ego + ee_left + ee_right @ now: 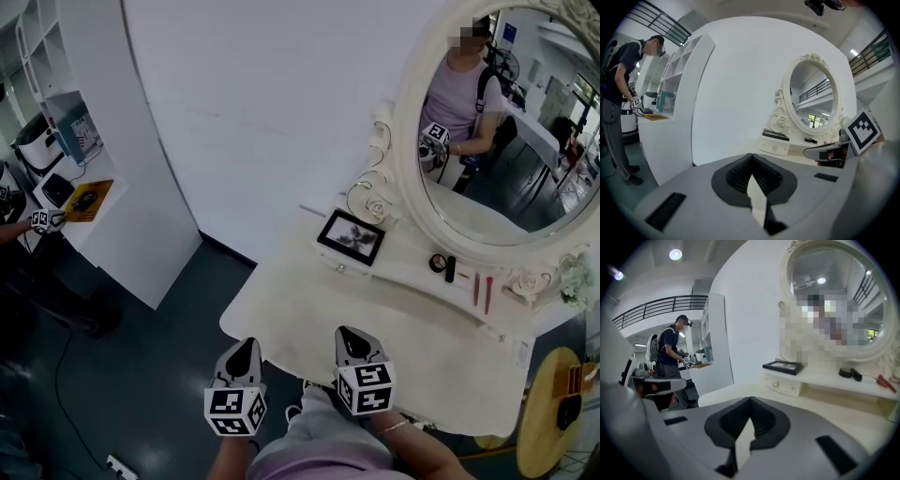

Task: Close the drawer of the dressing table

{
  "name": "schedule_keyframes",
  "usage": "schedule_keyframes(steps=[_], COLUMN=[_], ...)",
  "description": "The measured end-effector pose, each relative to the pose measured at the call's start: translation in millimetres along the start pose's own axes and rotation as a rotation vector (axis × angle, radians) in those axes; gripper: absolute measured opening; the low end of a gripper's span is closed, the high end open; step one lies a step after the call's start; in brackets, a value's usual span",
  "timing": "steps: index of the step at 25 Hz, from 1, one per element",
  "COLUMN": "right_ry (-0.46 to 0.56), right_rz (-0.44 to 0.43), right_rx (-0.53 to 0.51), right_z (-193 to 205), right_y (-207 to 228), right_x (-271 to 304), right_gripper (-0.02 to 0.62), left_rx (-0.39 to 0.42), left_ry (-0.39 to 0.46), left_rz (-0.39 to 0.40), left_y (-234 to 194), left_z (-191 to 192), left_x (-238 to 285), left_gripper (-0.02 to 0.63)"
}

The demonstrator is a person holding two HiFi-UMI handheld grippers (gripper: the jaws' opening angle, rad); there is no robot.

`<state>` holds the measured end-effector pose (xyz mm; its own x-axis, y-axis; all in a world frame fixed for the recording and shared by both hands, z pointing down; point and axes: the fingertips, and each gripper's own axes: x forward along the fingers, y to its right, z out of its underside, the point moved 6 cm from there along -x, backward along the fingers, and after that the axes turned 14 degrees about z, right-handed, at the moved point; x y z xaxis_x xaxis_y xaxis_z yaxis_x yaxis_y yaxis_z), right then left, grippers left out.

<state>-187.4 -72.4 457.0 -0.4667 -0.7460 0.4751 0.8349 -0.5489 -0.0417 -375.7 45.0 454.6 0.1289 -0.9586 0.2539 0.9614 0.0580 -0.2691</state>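
Observation:
The white dressing table (309,309) stands against the wall under an oval mirror (497,202). A small drawer box with knobs (339,263) (774,148) (786,386) sits on its raised back shelf and looks shut. No drawer under the tabletop shows in any view. My left gripper (246,347) (752,157) and right gripper (352,334) (750,399) hover side by side over the table's near edge and point at the mirror. Both are shut with nothing between the fingers. Neither touches the table.
A black picture frame (351,235) lies on the drawer box. Small cosmetics (443,265) and red pencils (482,291) lie on the shelf. A white shelving unit (112,141) with another person (618,93) stands to the left. A round wooden stool (553,412) is at the lower right.

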Motion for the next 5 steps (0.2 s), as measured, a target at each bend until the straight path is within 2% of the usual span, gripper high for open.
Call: schedule_keyframes(steps=[5], right_ry=[0.007], right_rz=[-0.001], right_rx=[-0.006], right_z=[0.3], right_y=[-0.5], right_x=[-5.9], right_gripper=[0.003], left_rx=[-0.002], left_ry=[0.003], left_rz=[0.0], left_y=[4.5], left_z=[2.2], left_x=[-5.8], left_gripper=[0.0])
